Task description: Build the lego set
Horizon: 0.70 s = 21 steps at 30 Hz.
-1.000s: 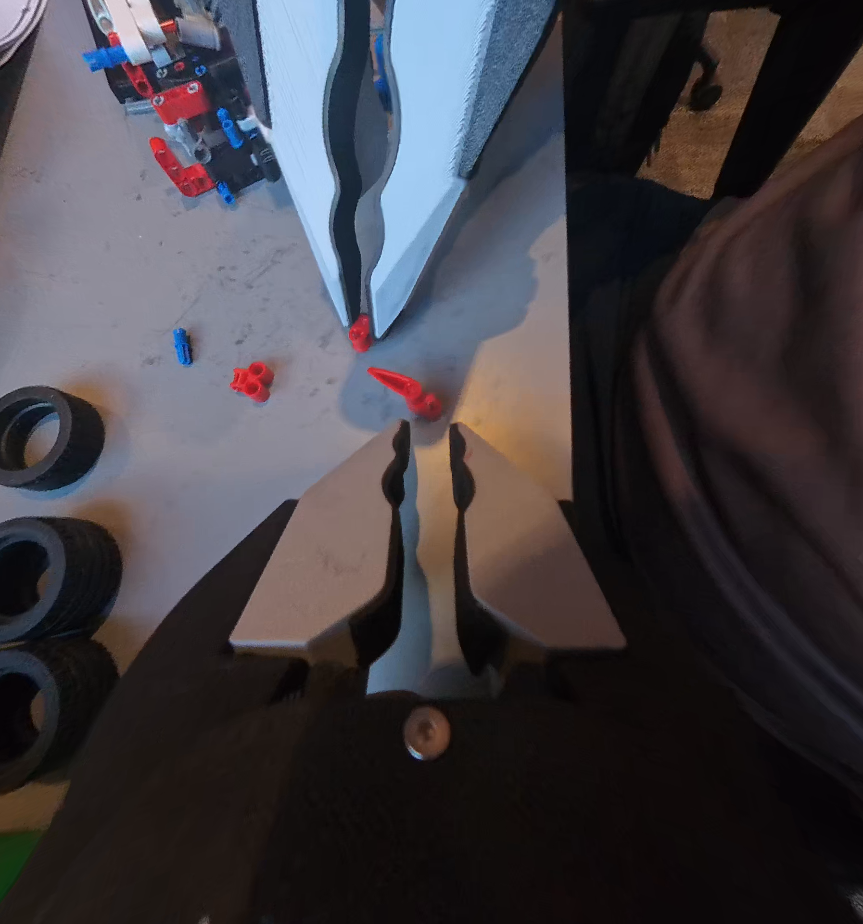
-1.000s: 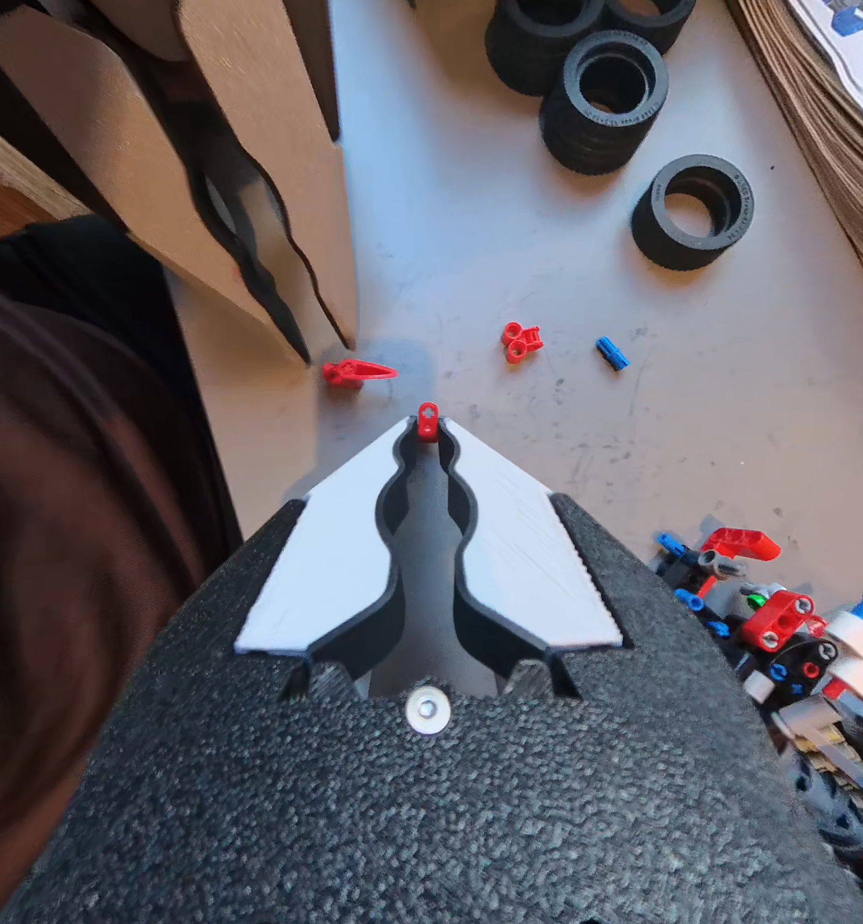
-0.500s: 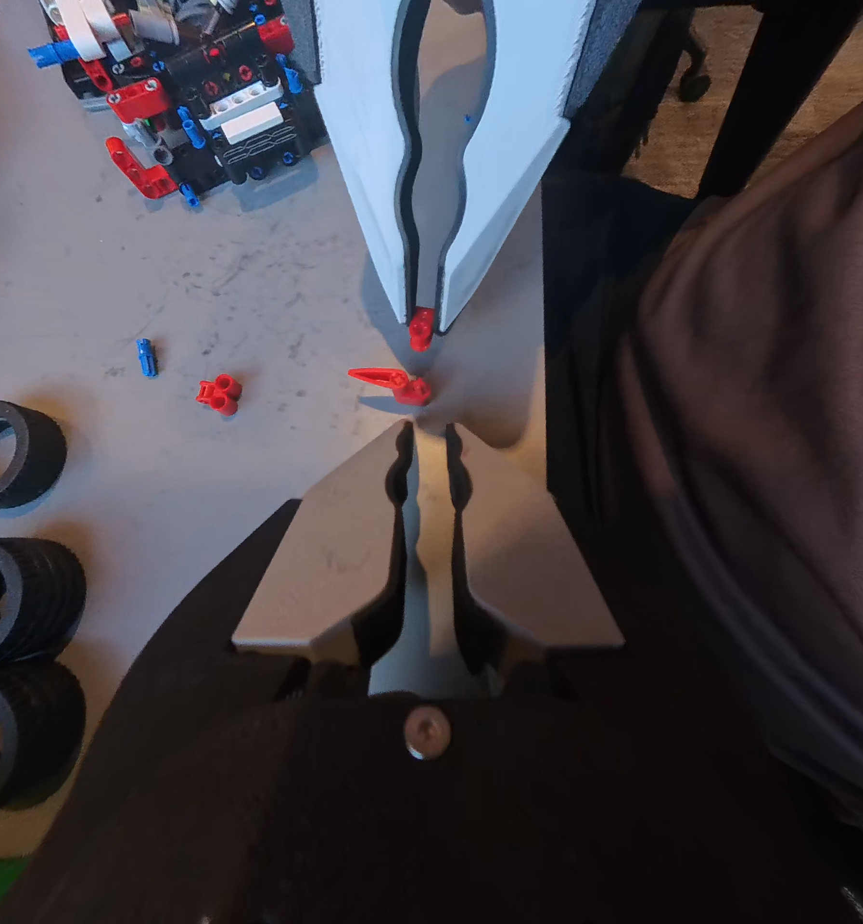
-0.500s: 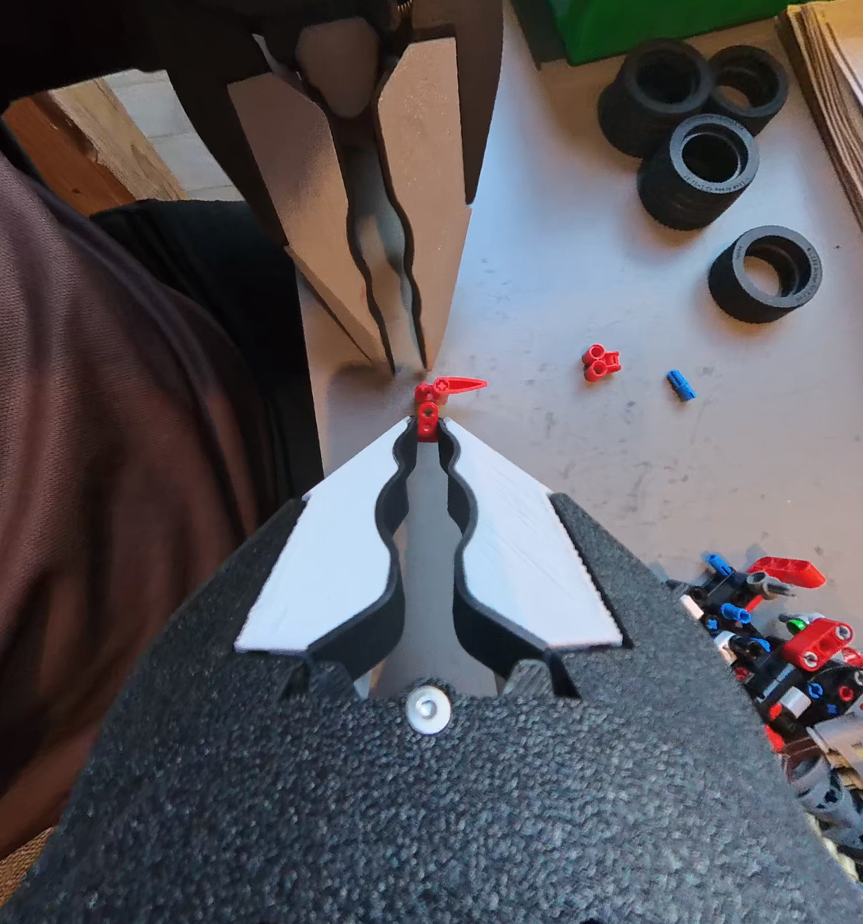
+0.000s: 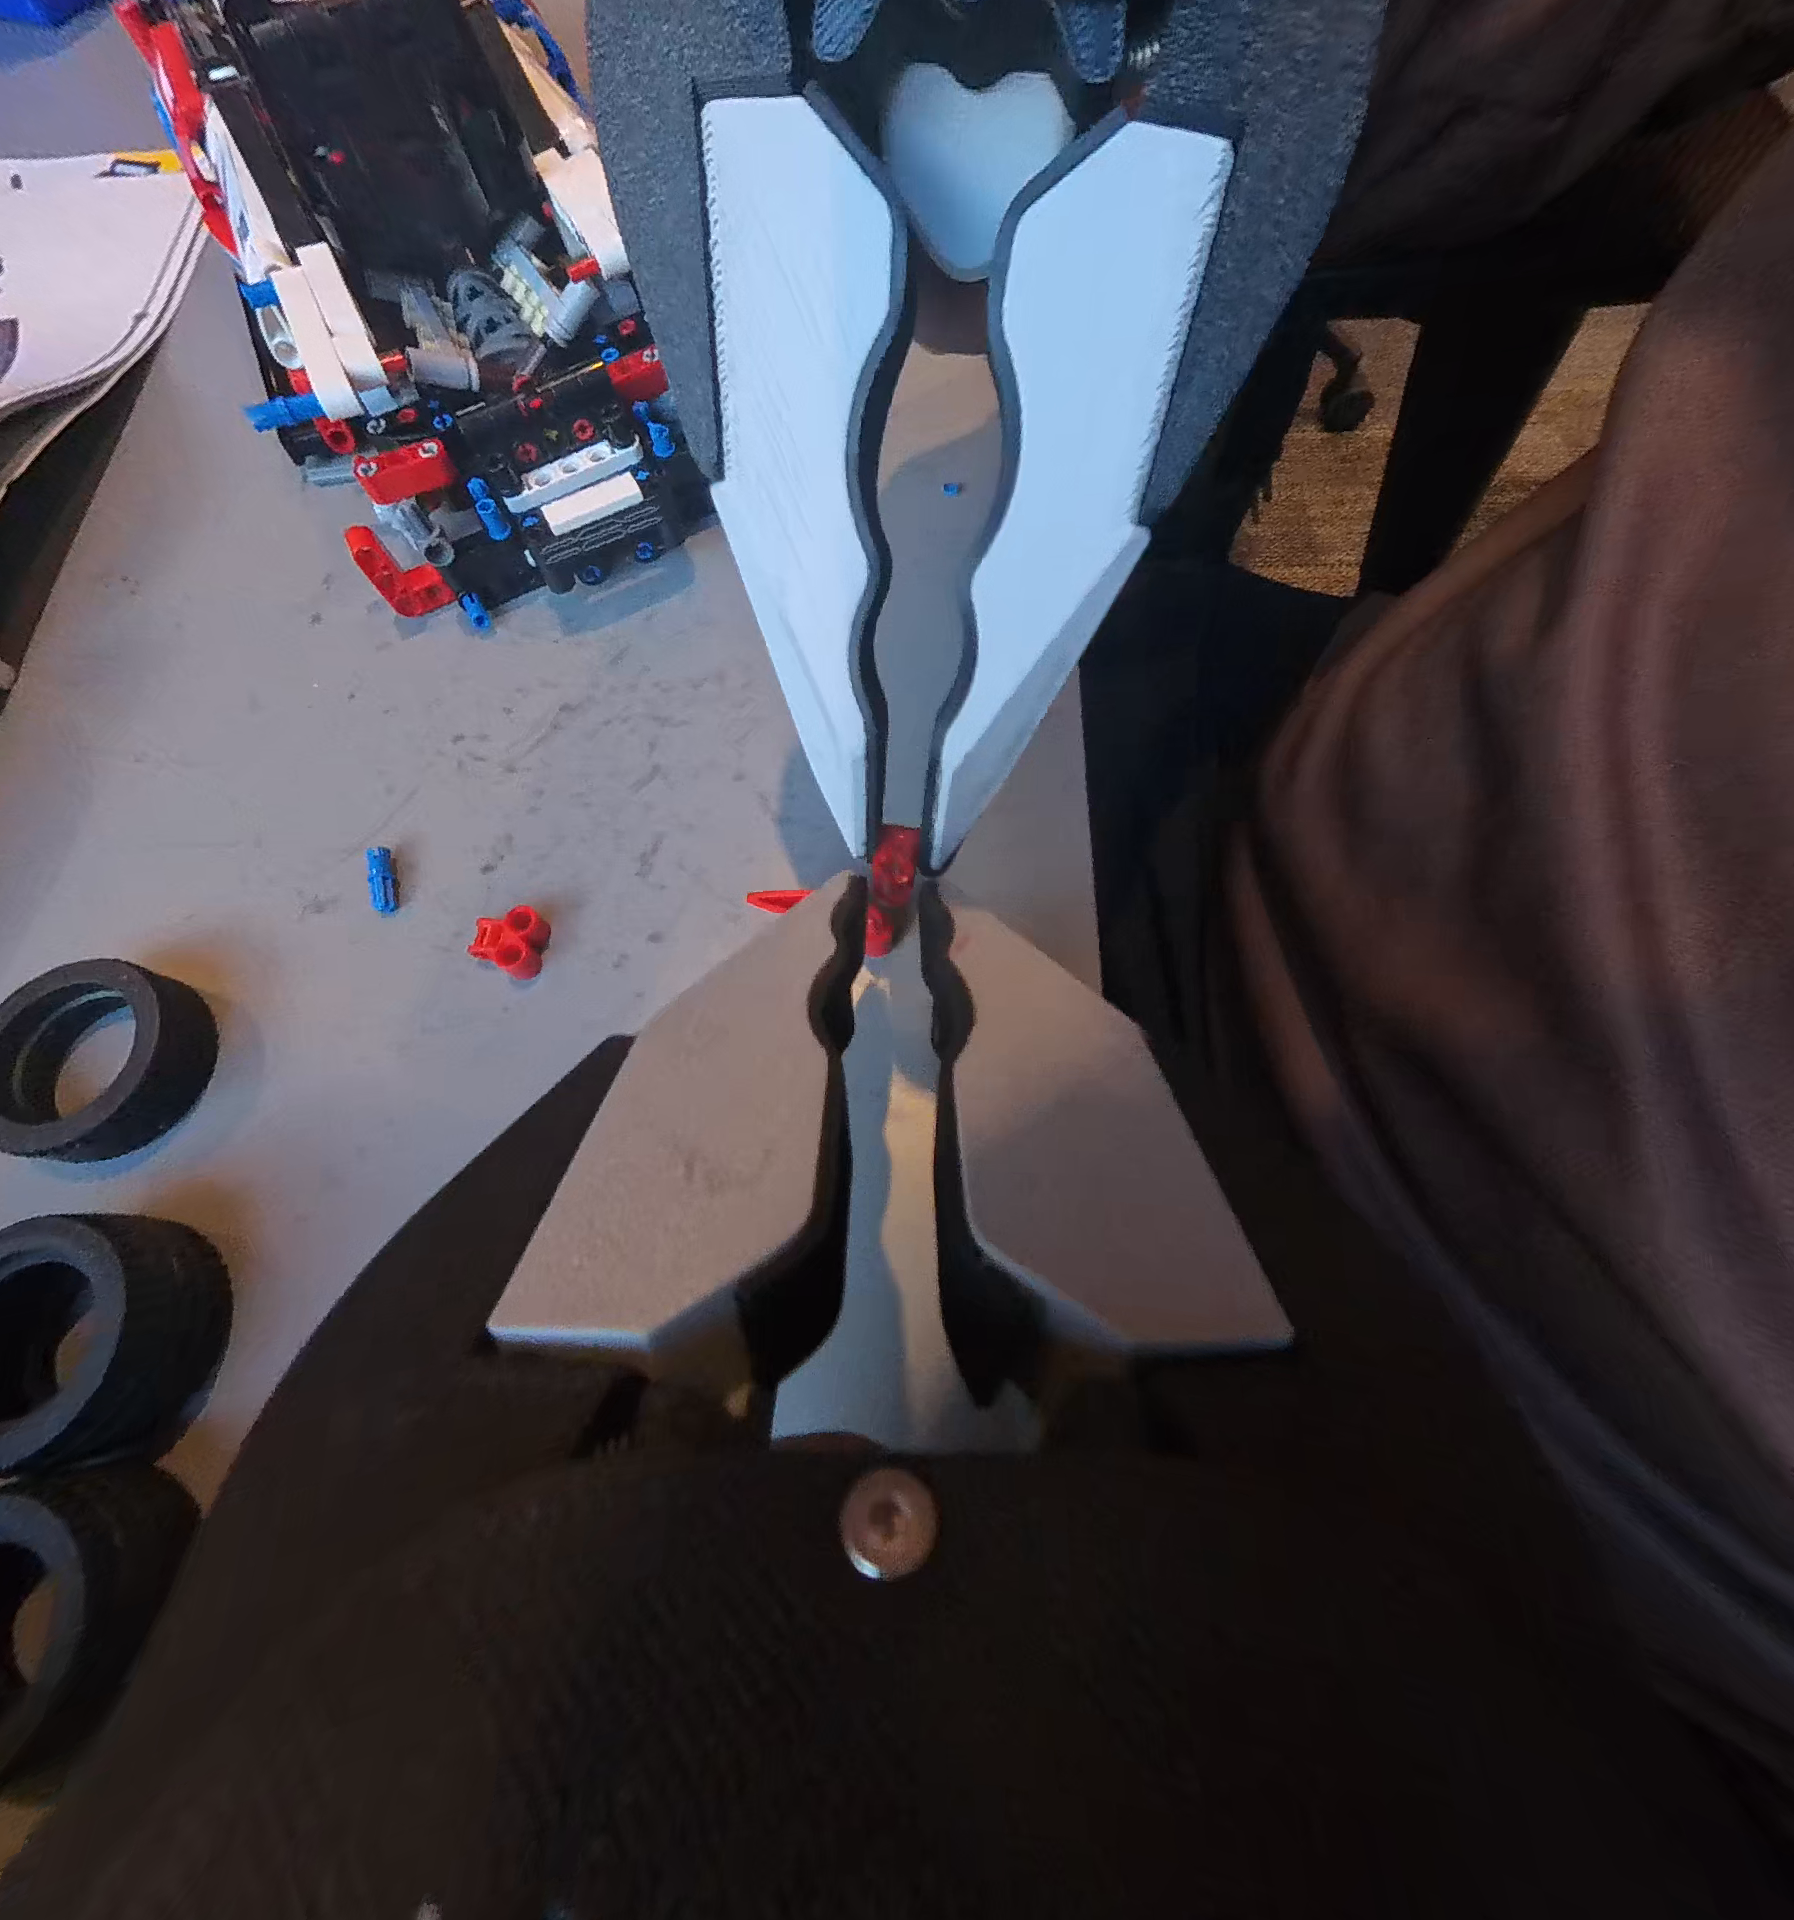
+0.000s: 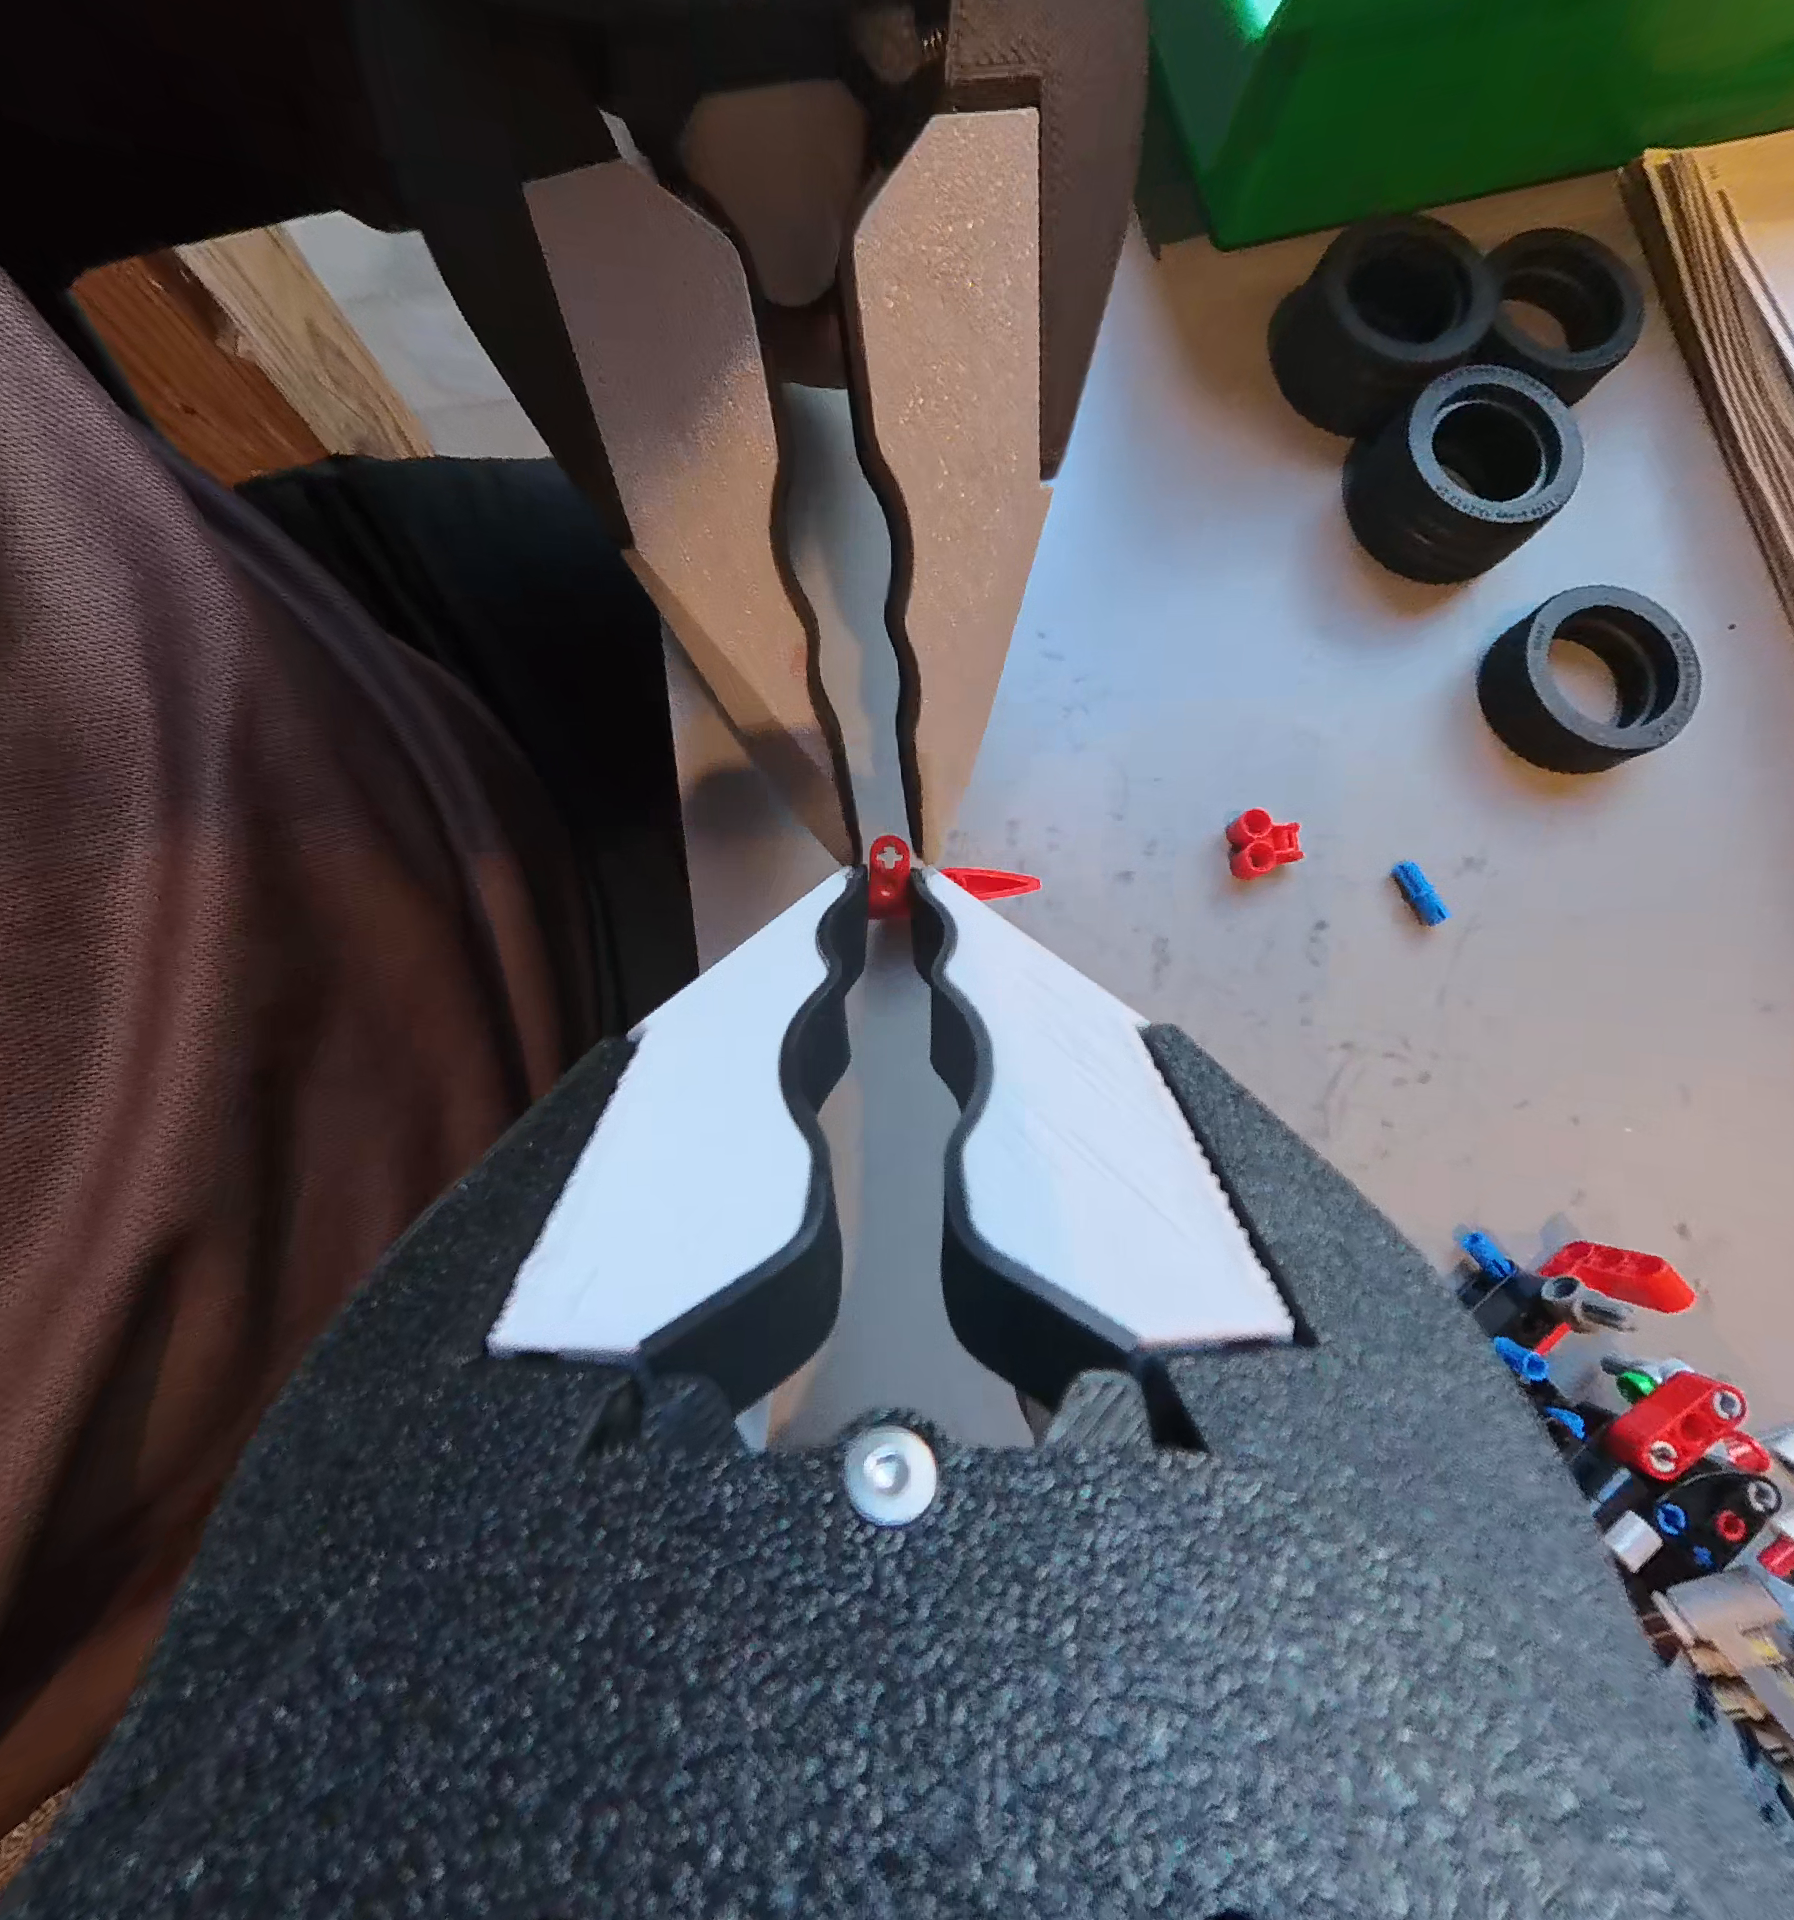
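The right gripper (image 6: 888,883) is clenched on a small red connector (image 6: 888,878), pinching it at the very tips of its white fingers (image 6: 727,1122) so that the piece's cross-shaped hole faces the right wrist camera. The left gripper (image 5: 888,904) meets it tip to tip from the opposite side; its grey fingers (image 5: 706,1132) stand close together around a second small red part (image 5: 877,927), but the left wrist view does not show clearly whether they actually press on it, so its grasp cannot be told. Both grippers sit low over the grey desk (image 5: 249,748), near the edge closest to the person, whose brown garment (image 5: 1599,935) fills one side of each view. Just beside the meeting tips a slim red pointed piece (image 6: 992,883) lies on the desk, mostly hidden in the left wrist view. Farther out on the desk lie a red 3-hole connector (image 5: 508,940) and, near it, a blue pin (image 5: 384,881), apart from each other. Beyond them are 4 black tyres (image 6: 1589,681): 1 alone and 3 bunched together near a green box (image 6: 1495,94). The partly built lego vehicle (image 5: 477,416), black with red, white and blue parts, stands on the desk behind the right gripper, beside a stack of printed instruction sheets (image 5: 31,312).
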{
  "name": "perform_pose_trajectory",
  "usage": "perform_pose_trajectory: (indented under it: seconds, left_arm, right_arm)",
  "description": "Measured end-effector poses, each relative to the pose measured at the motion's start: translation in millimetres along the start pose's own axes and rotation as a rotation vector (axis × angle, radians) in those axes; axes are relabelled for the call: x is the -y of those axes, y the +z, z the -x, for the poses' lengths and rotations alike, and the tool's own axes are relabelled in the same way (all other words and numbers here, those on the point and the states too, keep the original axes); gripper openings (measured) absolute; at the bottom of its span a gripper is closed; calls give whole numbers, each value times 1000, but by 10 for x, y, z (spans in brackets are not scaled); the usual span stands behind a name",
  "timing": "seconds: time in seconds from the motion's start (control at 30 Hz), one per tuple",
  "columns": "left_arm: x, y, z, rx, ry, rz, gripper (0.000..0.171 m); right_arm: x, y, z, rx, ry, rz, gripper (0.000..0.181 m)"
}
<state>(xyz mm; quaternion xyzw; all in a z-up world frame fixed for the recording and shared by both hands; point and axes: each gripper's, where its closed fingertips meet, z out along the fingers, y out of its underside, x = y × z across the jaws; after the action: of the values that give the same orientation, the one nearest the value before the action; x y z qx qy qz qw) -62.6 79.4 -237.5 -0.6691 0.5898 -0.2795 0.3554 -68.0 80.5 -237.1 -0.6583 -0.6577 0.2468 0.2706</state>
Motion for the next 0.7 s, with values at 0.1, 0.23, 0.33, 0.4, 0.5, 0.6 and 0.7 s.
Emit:
perform_pose_trajectory:
  seconds: [0.1,0.23,0.33,0.4,0.5,0.6,0.7]
  left_arm:
    - [-10,21,7,-3,19,3,3]
    - [-13,31,15,-16,15,-17,3]
    - [-6,16,24,-12,25,-40,3]
    - [-6,7,41,-8,13,-50,3]
    - [8,-9,44,-12,3,-64,2]
    - [16,-9,48,-5,8,-66,2]
    - [15,0,38,-6,9,-64,2]
  right_arm:
    - [-12,5,-6,-8,-7,14,8]
    - [-19,7,-16,-15,-9,7,8]
    - [-4,0,-19,-16,-3,-19,8]
    - [2,-8,-32,-29,-10,-35,8]
    - [-6,-16,-34,-36,-18,-43,8]
    - [6,-25,-42,-44,-24,-52,8]
    - [15,-31,-33,-43,-33,-54,8]
